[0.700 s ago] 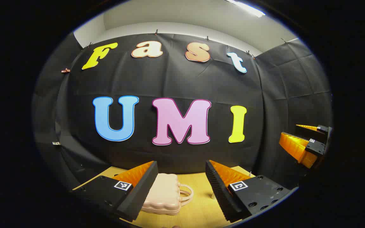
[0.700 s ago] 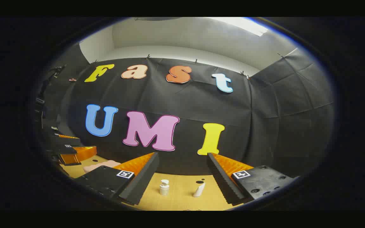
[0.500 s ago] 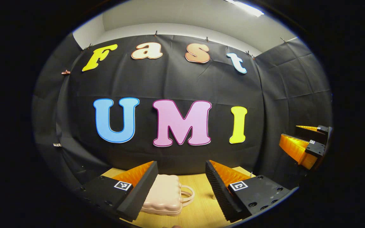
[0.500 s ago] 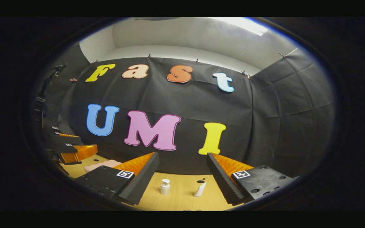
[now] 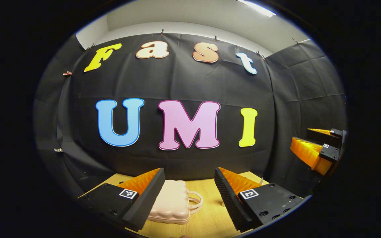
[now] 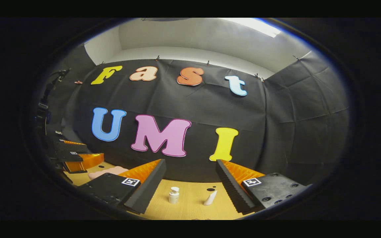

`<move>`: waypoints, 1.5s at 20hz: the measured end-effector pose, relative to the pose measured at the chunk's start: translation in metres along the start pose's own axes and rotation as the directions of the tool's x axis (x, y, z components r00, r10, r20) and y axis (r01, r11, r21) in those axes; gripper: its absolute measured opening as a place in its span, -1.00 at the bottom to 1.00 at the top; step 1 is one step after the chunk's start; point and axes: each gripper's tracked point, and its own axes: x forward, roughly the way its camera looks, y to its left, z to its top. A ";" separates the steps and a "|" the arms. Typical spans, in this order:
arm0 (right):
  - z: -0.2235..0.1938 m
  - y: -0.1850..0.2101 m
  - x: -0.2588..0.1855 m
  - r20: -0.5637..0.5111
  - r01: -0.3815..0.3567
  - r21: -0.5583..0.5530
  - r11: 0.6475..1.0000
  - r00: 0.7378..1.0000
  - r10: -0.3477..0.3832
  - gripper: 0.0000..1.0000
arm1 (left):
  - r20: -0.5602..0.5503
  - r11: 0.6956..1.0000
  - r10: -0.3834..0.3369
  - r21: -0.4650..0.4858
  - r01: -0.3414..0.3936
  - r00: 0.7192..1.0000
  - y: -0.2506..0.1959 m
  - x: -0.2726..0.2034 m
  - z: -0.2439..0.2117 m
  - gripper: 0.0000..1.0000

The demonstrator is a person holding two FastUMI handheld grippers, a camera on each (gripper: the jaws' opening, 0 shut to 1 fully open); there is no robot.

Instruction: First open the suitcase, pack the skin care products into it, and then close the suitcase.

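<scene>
A small pale pink suitcase (image 5: pixel 172 202) lies flat and closed on the wooden table (image 5: pixel 207 218), its handle pointing right. My left gripper (image 5: pixel 189 185) hangs open above and in front of it, with nothing between its fingers. In the right gripper view a small white pump bottle (image 6: pixel 173 195) stands upright and a white tube (image 6: pixel 209 198) leans beside it on the table. My right gripper (image 6: pixel 190 180) is open above them, holding nothing. The suitcase (image 6: pixel 106 172) peeks out at the left behind the right gripper's left finger.
The right gripper (image 5: pixel 319 150) appears at the far right edge of the left gripper view, and the left gripper (image 6: pixel 74 158) at the left edge of the right gripper view. Black cloth walls close the table's back and sides. A dark round spot (image 6: pixel 210 189) marks the tabletop.
Both views have shifted only slightly; the suitcase, bottle and tube stay where they were and both grippers remain open.
</scene>
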 end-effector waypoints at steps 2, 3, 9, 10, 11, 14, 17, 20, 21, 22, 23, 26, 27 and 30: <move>0.001 0.001 0.003 0.002 0.000 -0.003 1.000 1.000 0.000 0.94 | -0.011 1.000 -0.005 -0.005 0.005 1.000 -0.001 0.003 -0.004 0.93; -0.001 0.001 0.004 0.001 -0.001 -0.004 1.000 1.000 0.001 0.93 | -0.017 1.000 -0.007 -0.008 0.007 1.000 -0.002 0.004 -0.005 0.92; -0.007 0.000 0.013 -0.011 -0.012 -0.002 1.000 1.000 0.012 0.93 | -0.102 0.997 -0.064 -0.046 0.060 0.993 -0.012 0.034 -0.033 0.93; -0.010 0.000 0.014 -0.013 -0.018 -0.009 1.000 1.000 0.018 0.94 | -0.117 0.997 -0.066 -0.053 0.060 0.991 -0.013 0.042 -0.040 0.92; -0.012 -0.001 0.016 -0.018 -0.023 -0.016 1.000 1.000 0.023 0.93 | -0.134 0.996 -0.068 -0.066 0.059 0.989 -0.015 0.050 -0.046 0.92; -0.027 -0.007 0.022 -0.039 -0.038 -0.026 0.999 0.999 0.037 0.94 | -0.192 0.994 -0.062 -0.099 0.043 0.980 -0.017 0.081 -0.072 0.92; -0.046 -0.016 0.031 -0.060 -0.052 -0.037 0.998 0.997 0.050 0.93 | -0.251 0.994 -0.063 -0.107 0.037 0.966 -0.024 0.112 -0.094 0.93; -0.065 -0.030 0.048 -0.074 -0.059 -0.050 0.997 0.996 0.055 0.93 | -0.325 0.994 -0.078 -0.101 0.047 0.943 -0.038 0.142 -0.126 0.94; -0.070 -0.036 0.054 -0.071 -0.061 -0.059 0.996 0.996 0.057 0.93 | -0.346 0.994 -0.081 -0.102 0.049 0.935 -0.043 0.152 -0.137 0.93; -0.074 -0.041 0.062 -0.062 -0.063 -0.087 0.994 0.996 0.058 0.93 | -0.362 0.993 -0.083 -0.105 0.048 0.929 -0.047 0.162 -0.146 0.94; -0.080 -0.048 0.069 -0.057 -0.064 -0.121 0.991 0.997 0.057 0.93 | -0.384 0.993 -0.086 -0.109 0.048 0.919 -0.050 0.171 -0.158 0.94; -0.099 -0.067 0.084 -0.065 -0.066 -0.145 0.987 0.996 0.057 0.93 | -0.478 0.993 -0.102 -0.102 0.060 0.873 -0.064 0.194 -0.199 0.93; -0.108 -0.073 0.087 -0.081 -0.062 -0.133 0.989 0.995 0.051 0.93 | -0.502 0.993 -0.109 -0.100 0.067 0.858 -0.067 0.200 -0.211 0.94; -0.137 -0.088 0.092 -0.141 -0.044 -0.111 0.993 0.990 0.028 0.94 | -0.568 0.994 -0.104 -0.095 0.060 0.816 -0.071 0.217 -0.242 0.94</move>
